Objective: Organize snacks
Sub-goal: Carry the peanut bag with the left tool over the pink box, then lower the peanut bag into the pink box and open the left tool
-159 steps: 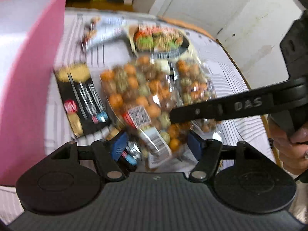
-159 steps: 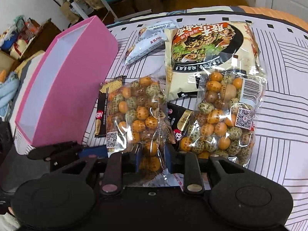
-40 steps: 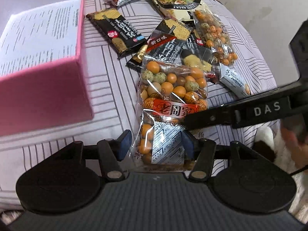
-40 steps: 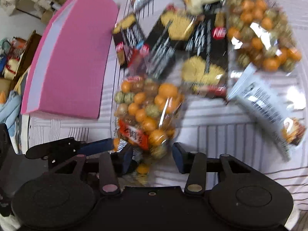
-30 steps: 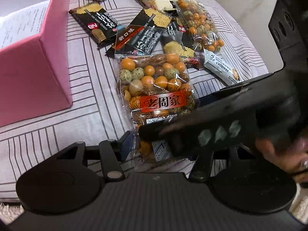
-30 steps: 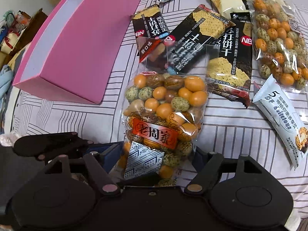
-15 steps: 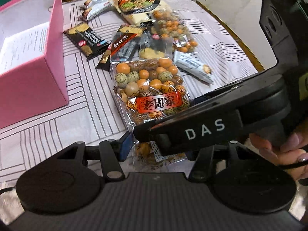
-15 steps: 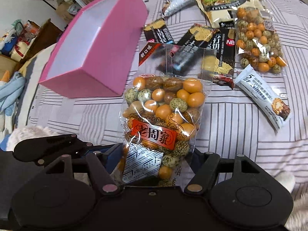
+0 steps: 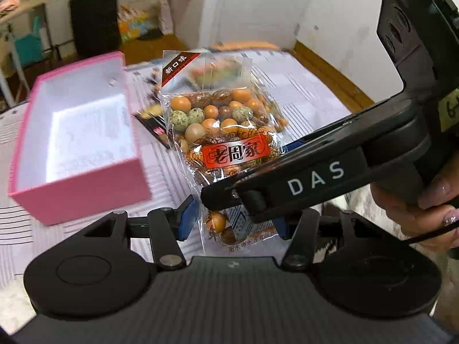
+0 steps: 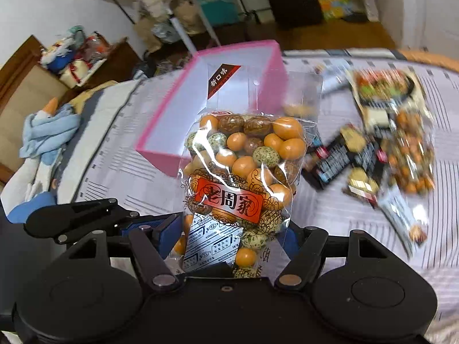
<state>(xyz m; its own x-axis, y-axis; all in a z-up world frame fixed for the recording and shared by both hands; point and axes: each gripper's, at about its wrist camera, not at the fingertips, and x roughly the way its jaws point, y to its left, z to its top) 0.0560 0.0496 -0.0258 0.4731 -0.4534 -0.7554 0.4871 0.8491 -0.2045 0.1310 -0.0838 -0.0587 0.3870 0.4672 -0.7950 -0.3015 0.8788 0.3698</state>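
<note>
While the left wrist view is looking down its own fingers, the left gripper is pinching the bottom seam of the clear bag of coated nuts, whose long axis is running up toward twelve o'clock. The right gripper is crossing in from three o'clock and clamping the same bag just above. The open pink box is sitting at ten o'clock, nearer the left hand.

Seen from the right wrist view, the right gripper is closing on the bag, pads pressing its lower sides after tightening a little, with the bag standing upright off the striped cloth. The pink box is lying straight behind at twelve o'clock; the other snack packs are spreading toward two o'clock
</note>
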